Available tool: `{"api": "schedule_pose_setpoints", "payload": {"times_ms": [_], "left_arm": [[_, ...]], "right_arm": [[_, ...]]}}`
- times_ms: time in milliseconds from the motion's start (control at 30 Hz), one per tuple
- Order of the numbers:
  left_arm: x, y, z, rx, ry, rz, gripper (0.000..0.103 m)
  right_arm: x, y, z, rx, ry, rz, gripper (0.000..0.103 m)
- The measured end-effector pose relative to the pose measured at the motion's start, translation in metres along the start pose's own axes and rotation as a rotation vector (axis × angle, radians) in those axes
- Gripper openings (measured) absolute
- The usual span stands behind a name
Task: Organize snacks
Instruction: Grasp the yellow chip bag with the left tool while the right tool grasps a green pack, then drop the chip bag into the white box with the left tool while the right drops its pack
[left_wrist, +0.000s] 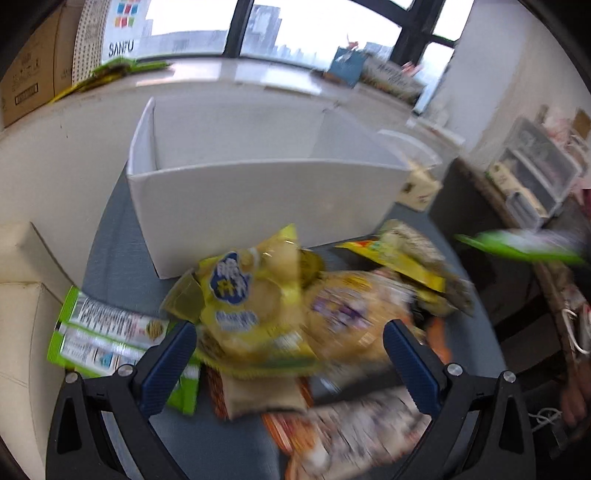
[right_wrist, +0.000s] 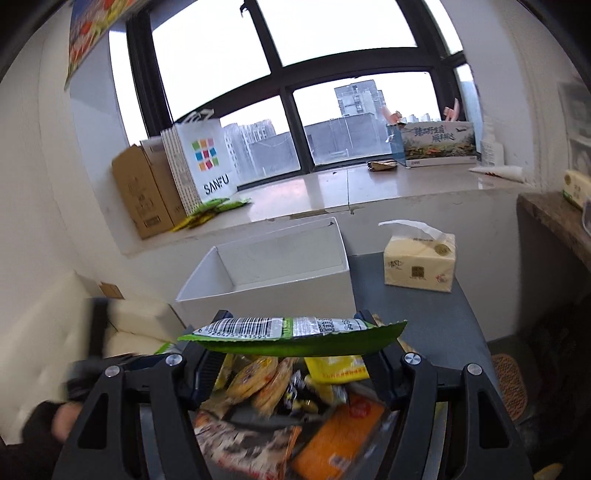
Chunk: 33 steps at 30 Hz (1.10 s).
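Several snack packets (left_wrist: 266, 306) heaped before white box (left_wrist: 258, 206) — tissue pack (right_wrist: 419, 267) beside.

At my one o'clock a pack of tissues (right_wrist: 419, 263) sits on the grey table (right_wrist: 436, 325). Up at eleven o'clock, on the window ledge (right_wrist: 332, 188), a white SANFU bag (right_wrist: 201, 158) leans by a brown cardboard box (right_wrist: 142, 188) — touching it. A cream sofa (right_wrist: 122, 325) sits at nine.

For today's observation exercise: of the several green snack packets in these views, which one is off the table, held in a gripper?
The green packet held across the right gripper, barcode up. The other green packets lie flat on the table beside the left gripper.
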<state>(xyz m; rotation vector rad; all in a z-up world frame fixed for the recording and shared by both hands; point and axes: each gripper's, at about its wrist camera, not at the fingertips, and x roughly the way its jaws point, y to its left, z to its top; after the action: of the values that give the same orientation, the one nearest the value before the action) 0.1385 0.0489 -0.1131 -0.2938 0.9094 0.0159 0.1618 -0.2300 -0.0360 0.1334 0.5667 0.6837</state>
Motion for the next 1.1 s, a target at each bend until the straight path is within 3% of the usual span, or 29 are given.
{"api": "schedule_pose_setpoints", "payload": {"times_ms": [167, 200, 233, 300, 400, 600, 800, 967, 1100], "left_arm": [[0.040, 0.011, 0.010, -0.015, 0.069, 0.061, 0.099], [0.044, 0.013, 0.009, -0.013, 0.081, 0.063, 0.080], [0.046, 0.014, 0.008, -0.006, 0.088, 0.089, 0.070], [0.043, 0.018, 0.005, -0.012, 0.072, 0.054, 0.053], [0.020, 0.018, 0.000, -0.015, 0.013, 0.027, 0.037], [-0.048, 0.012, -0.004, -0.010, -0.149, -0.069, 0.036], [-0.093, 0.017, 0.046, 0.006, -0.281, -0.114, 0.036], [-0.081, 0.029, 0.106, 0.031, -0.298, -0.047, 0.036], [-0.037, 0.044, 0.149, 0.007, -0.243, 0.006, 0.036]], "right_arm": [[-0.023, -0.009, -0.011, 0.049, -0.007, 0.028, 0.072], [-0.025, -0.011, -0.012, 0.055, -0.005, 0.034, 0.072], [-0.026, -0.011, -0.013, 0.052, -0.002, 0.036, 0.072], [-0.028, -0.012, -0.015, 0.048, -0.002, 0.023, 0.072], [-0.025, -0.013, -0.018, 0.057, 0.005, 0.035, 0.072], [-0.013, -0.012, -0.014, 0.074, 0.002, 0.061, 0.072], [0.016, 0.003, 0.032, 0.046, -0.019, 0.103, 0.072], [0.077, 0.017, 0.087, 0.031, 0.008, 0.082, 0.072], [0.156, 0.020, 0.124, 0.042, 0.116, 0.018, 0.072]]}}
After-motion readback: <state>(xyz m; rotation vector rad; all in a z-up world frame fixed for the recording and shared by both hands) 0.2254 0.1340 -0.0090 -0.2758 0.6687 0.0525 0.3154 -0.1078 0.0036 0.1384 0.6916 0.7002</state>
